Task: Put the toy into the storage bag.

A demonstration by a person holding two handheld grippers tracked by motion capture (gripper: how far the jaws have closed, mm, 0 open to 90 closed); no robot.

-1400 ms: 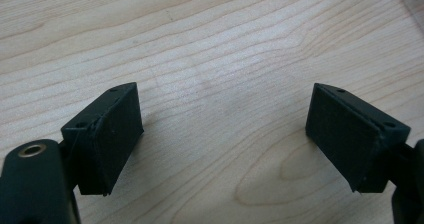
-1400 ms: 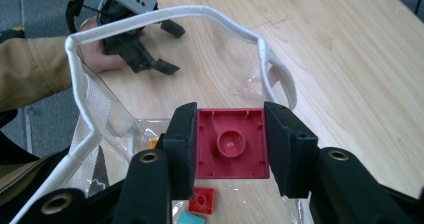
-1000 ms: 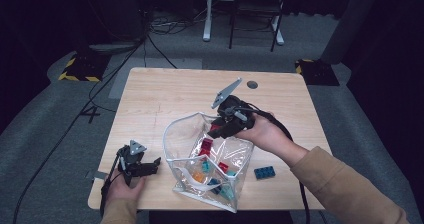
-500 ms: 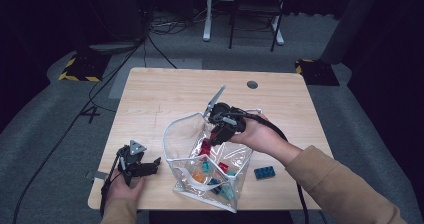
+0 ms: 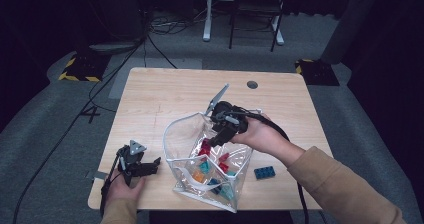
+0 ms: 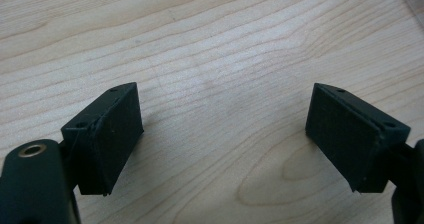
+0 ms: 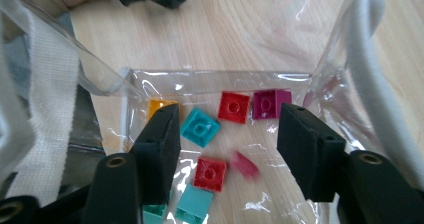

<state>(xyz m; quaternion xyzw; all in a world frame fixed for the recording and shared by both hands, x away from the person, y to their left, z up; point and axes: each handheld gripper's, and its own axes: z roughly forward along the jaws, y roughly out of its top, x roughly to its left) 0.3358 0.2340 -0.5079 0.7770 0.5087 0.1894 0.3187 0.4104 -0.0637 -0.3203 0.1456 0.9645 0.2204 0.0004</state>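
High view placed the clear plastic bag [image 5: 210, 169] on the near half of the wooden table [image 5: 165, 94], standing open with its white-edged mouth turned up. Toy bricks lay in its bottom. Right gripper view looked straight down into it and picked out an orange brick [image 7: 159, 106], a teal brick [image 7: 200, 127], a red brick [image 7: 233, 107], a magenta brick [image 7: 271, 103], a second red brick [image 7: 210, 174] and more teal pieces at the lower edge. A small pinkish-red brick [image 7: 245, 164] showed blurred between the two jaws, touching neither pad.

Over the bag's mouth hung the right gripper [image 5: 216, 141], tilted down into the opening and held by the right hand [image 5: 260, 134]. Its jaws had just been opening and stood spread apart, with nothing pinched; the blurred brick sat loose in the gap above the pile. The bag's white webbing edge [image 7: 42, 89] ran down either side of that view.

Just to the right of the bag, a blue brick [image 5: 264, 172] lay alone on the tabletop, apart from the plastic.

At the near left corner the left gripper [image 5: 150, 166] rested low over the bare wood, held by the left hand [image 5: 122, 189], well apart from the bag. Left gripper view showed its jaws spread wide with only wood grain between them.
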